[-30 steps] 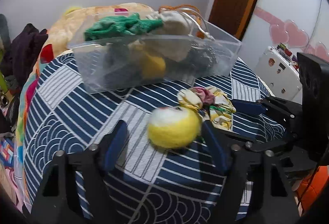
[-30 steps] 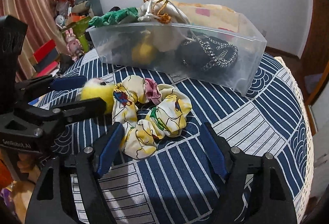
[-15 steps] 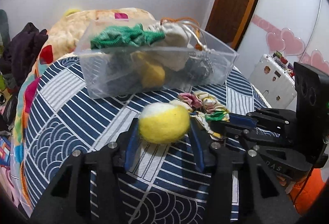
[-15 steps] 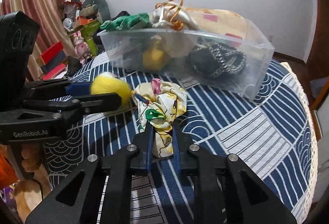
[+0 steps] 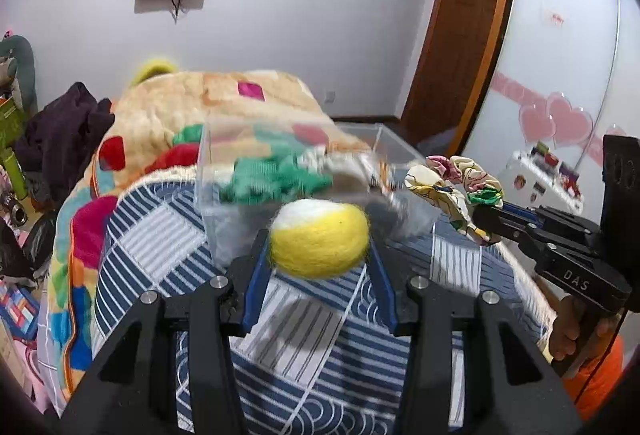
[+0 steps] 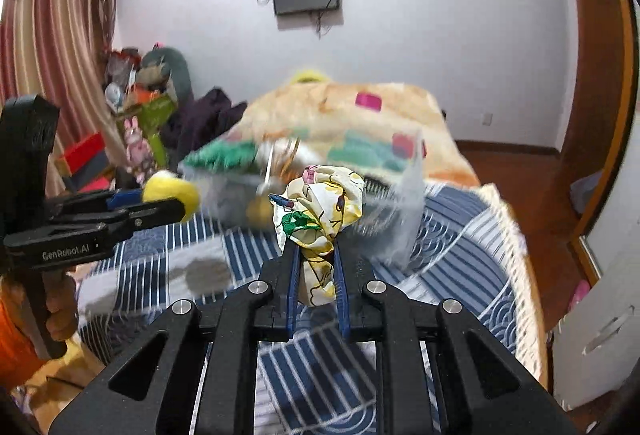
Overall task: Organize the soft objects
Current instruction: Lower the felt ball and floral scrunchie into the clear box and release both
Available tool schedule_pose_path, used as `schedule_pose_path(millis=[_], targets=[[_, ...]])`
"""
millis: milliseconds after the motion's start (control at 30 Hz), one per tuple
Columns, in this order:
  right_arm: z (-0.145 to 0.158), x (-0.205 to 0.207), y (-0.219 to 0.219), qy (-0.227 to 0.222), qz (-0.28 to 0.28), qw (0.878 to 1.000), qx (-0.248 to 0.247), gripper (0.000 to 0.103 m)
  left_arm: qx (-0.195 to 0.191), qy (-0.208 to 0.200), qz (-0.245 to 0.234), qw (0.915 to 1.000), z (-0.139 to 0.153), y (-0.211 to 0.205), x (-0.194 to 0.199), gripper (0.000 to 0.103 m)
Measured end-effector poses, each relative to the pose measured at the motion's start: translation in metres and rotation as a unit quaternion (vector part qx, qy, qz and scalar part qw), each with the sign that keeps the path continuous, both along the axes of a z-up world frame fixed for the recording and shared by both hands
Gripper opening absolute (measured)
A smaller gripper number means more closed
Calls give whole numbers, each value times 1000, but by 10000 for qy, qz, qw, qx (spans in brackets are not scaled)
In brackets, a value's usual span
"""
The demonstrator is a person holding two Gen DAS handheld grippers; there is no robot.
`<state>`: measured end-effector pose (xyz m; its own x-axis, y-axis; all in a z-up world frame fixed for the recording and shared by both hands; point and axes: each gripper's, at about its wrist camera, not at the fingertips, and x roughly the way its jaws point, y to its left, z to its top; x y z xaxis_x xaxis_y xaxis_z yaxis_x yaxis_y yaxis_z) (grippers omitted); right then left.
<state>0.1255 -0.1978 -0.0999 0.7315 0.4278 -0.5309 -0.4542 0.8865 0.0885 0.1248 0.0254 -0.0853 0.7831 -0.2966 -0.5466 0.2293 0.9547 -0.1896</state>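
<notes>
Since a moment earlier, the yellow felt ball (image 5: 319, 238) had been clamped by the left gripper (image 5: 318, 267) and the floral scrunchie (image 6: 318, 219) by the right gripper (image 6: 314, 275); both were lifted off the striped cloth (image 5: 304, 335), near the clear bin (image 5: 224, 219), presumably for dropping in.

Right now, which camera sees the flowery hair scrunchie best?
The left wrist camera. From the side it shows the scrunchie with its ring of ruffles, sticking out of the right gripper. The right wrist camera is closer, but there the scrunchie is a bunched lump squeezed between the right gripper's blue pads.
</notes>
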Motion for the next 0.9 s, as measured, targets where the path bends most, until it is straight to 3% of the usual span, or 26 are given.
schedule_pose_path(millis=[367,600,900], targets=[[28,32,13,-407,-244,9988,99,14,-26,-405,232,9989,32,7,29,46],[27,50,21,-371,-310,9988,22,14,51,-182,372,9991,16,9,54,46],[6,73,34,93,-324,9994,16,14,-13,252,303,9992,-13,3,74,46]])
